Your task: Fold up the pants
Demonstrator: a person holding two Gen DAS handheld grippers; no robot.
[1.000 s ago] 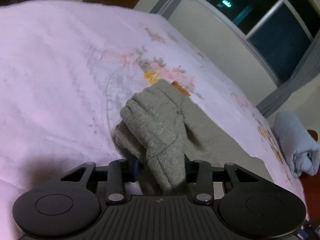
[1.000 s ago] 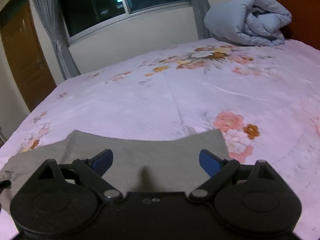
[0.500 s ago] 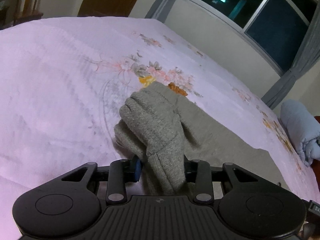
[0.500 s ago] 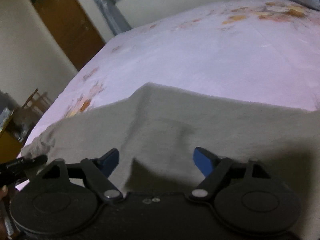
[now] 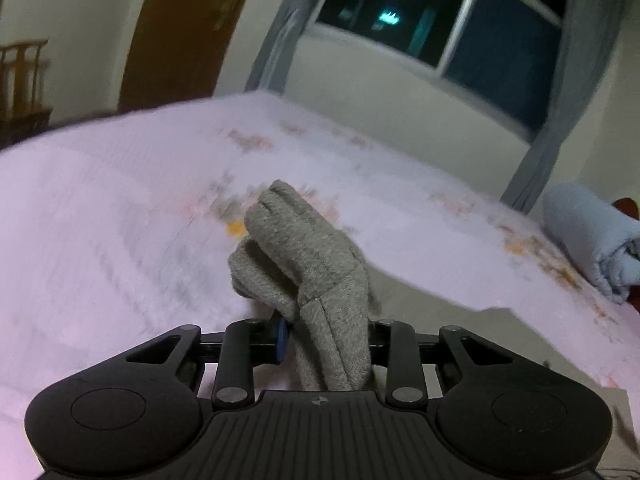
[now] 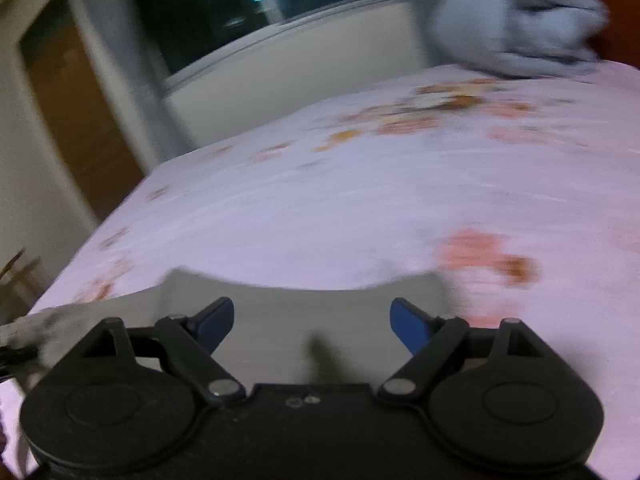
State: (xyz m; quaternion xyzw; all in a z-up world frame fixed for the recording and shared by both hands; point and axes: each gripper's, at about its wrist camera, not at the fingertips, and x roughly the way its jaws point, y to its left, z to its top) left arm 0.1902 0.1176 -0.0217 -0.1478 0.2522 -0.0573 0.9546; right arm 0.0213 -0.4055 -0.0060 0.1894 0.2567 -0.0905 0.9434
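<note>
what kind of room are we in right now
Most likely a bedroom. A bed with a pink floral sheet fills both views, a rolled blue-grey duvet sits at its far end, and a curtained window and wooden door stand behind it.

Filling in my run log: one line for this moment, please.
left tool: shut on pants | right tool: open above pants | bed: pants partly flat

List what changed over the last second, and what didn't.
The left claw lifted and tilted up, carrying the bunched end of the grey pants higher above the pink bedsheet. The right claw swung left, then back. Unchanged: left claw shut on the pants, right claw open over the flat part.
</note>
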